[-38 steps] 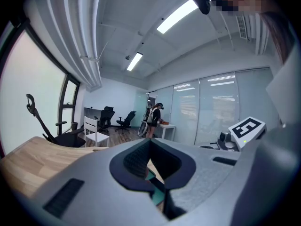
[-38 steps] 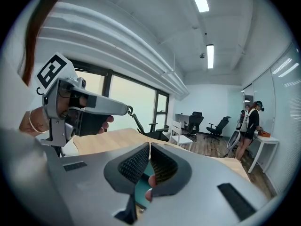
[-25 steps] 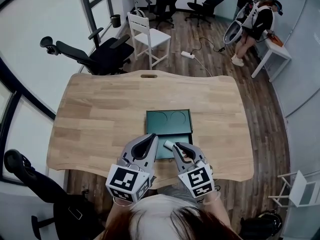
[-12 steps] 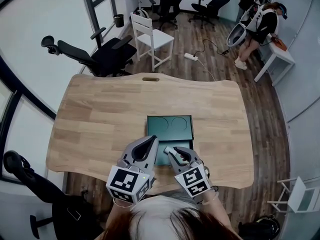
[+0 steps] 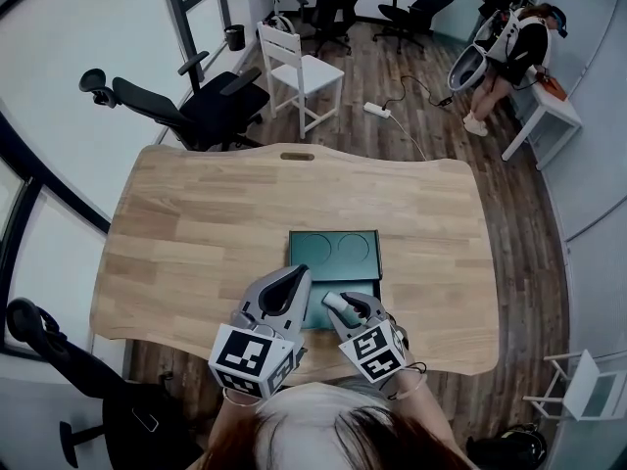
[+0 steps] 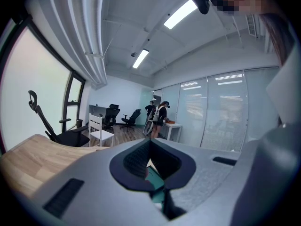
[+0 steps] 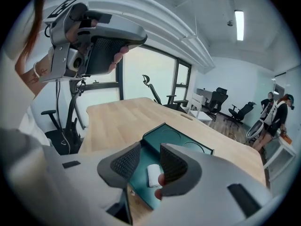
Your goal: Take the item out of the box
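From where I stand, the left gripper (image 5: 296, 276) hangs over the near edge of the wooden table (image 5: 196, 223), by the left front corner of the green box (image 5: 338, 284). Its jaws are drawn together at the tips with nothing caught between them, so it seems only to be standing by. Whether it touches the box wall I cannot tell. The box sits open near the person, its lid (image 5: 333, 247) folded back flat on the far side and showing two round recesses. In the nearer tray lies the white item (image 7: 153, 175), a small pale block resting flat on the teal floor. Over it, tilted downward, is the right gripper (image 7: 150, 150). Its jaws have just been opening and now stand about halfway apart. The item shows in the gap between them, but the pads are not pressing on it, so this gripper has hold of nothing. As I judge it, the item is not yet out and the step in hand is lining up the pick. The next move calls for sinking the right gripper until the pads flank the block, closing firmly, then lifting straight up clear of the tray wall before carrying it to the bare table.
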`<state>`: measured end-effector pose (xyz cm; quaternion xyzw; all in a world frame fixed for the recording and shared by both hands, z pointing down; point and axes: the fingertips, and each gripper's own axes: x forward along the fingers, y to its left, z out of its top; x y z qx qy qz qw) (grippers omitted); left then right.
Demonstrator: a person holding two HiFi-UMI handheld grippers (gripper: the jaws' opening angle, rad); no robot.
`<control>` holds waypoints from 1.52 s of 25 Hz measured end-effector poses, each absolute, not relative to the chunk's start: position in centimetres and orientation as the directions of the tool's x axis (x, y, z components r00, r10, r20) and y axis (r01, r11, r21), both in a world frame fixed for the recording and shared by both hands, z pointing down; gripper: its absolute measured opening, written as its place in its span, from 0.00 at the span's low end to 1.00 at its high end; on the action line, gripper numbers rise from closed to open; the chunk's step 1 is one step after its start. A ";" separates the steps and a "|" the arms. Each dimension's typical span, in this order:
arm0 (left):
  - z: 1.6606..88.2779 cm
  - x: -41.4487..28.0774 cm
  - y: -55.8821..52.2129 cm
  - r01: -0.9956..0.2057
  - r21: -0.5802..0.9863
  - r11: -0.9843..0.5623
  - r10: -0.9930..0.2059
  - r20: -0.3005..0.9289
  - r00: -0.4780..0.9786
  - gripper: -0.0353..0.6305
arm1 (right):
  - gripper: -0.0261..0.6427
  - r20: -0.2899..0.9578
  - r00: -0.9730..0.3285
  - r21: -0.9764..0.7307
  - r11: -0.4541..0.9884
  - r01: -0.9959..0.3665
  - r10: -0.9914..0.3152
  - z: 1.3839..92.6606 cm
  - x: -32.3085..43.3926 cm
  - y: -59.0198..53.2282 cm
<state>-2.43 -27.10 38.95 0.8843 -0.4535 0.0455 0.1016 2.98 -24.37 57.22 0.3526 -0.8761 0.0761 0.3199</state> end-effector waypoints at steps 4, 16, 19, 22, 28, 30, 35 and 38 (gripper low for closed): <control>39.2 -2.7 -27.7 -0.816 0.140 -0.562 -0.796 0.176 0.579 0.06 | 0.28 0.650 -0.543 0.080 0.758 -0.647 -0.532 59.0 2.8 -24.6; 39.9 -3.0 -29.6 -0.813 0.164 -0.558 -0.788 0.202 0.582 0.06 | 0.32 0.764 -0.490 0.058 0.801 -0.596 -0.419 65.0 2.9 -25.1; 40.1 -3.1 -30.1 -0.815 0.163 -0.557 -0.788 0.209 0.580 0.06 | 0.33 0.786 -0.471 0.056 0.804 -0.592 -0.401 66.4 3.1 -25.3; 40.3 -3.0 -30.7 -0.816 0.162 -0.555 -0.787 0.216 0.579 0.06 | 0.34 0.802 -0.457 0.048 0.805 -0.592 -0.384 67.5 3.3 -25.6; 41.0 -2.9 -31.6 -0.817 0.165 -0.552 -0.783 0.235 0.576 0.06 | 0.36 0.831 -0.438 0.034 0.817 -0.576 -0.344 69.5 3.2 -26.0; 41.2 -2.8 -31.7 -0.819 0.164 -0.550 -0.782 0.243 0.574 0.06 | 0.36 0.835 -0.432 0.038 0.819 -0.572 -0.341 69.9 3.2 -26.2; 41.7 -3.0 -32.3 -0.824 0.168 -0.541 -0.782 0.261 0.566 0.06 | 0.37 0.851 -0.419 0.027 0.823 -0.567 -0.317 71.0 3.1 -26.7; 42.0 -3.0 -32.6 -0.827 0.169 -0.536 -0.781 0.273 0.561 0.06 | 0.37 0.860 -0.413 0.022 0.829 -0.559 -0.301 71.8 3.1 -26.8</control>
